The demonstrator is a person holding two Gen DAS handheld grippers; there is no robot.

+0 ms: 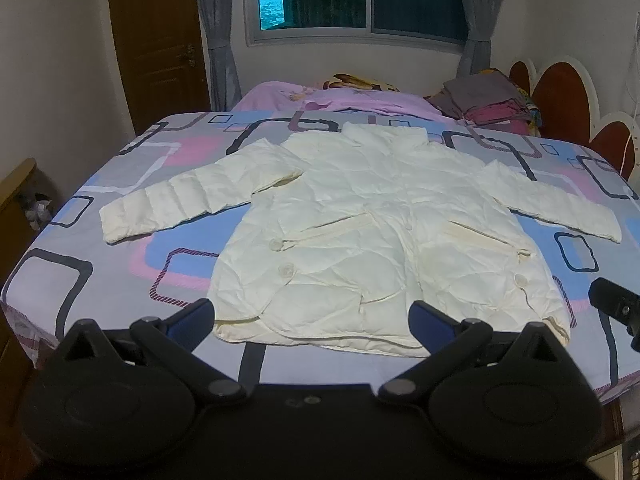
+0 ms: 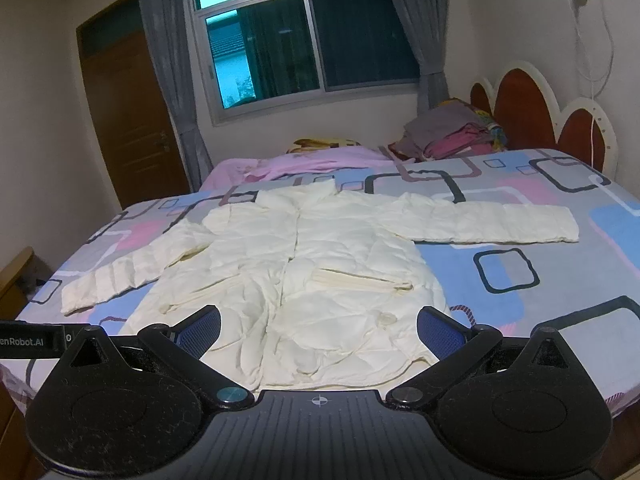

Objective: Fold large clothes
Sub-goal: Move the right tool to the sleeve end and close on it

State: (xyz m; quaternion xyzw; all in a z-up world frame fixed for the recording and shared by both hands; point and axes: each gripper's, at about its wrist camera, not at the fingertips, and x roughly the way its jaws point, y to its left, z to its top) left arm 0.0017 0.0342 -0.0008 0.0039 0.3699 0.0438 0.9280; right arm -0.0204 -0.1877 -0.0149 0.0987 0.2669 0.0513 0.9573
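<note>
A cream quilted jacket (image 1: 360,216) lies flat and front up on the bed (image 1: 80,280), both sleeves spread sideways, collar toward the window. The right wrist view has the same jacket (image 2: 320,264) with its right sleeve (image 2: 500,224) stretched straight out. My left gripper (image 1: 314,316) hovers open over the jacket's near hem, nothing between its blue pads. My right gripper (image 2: 320,328) is also open, above the hem and holding nothing. The right gripper's black body (image 1: 616,304) shows at the right edge of the left wrist view.
The bed has a patterned grey, blue and pink sheet. A pink blanket (image 1: 340,98) and a pile of folded clothes (image 2: 452,132) sit at the far side by the red headboard (image 2: 528,108). A brown door (image 2: 132,120) stands at the left, a window (image 2: 304,40) behind.
</note>
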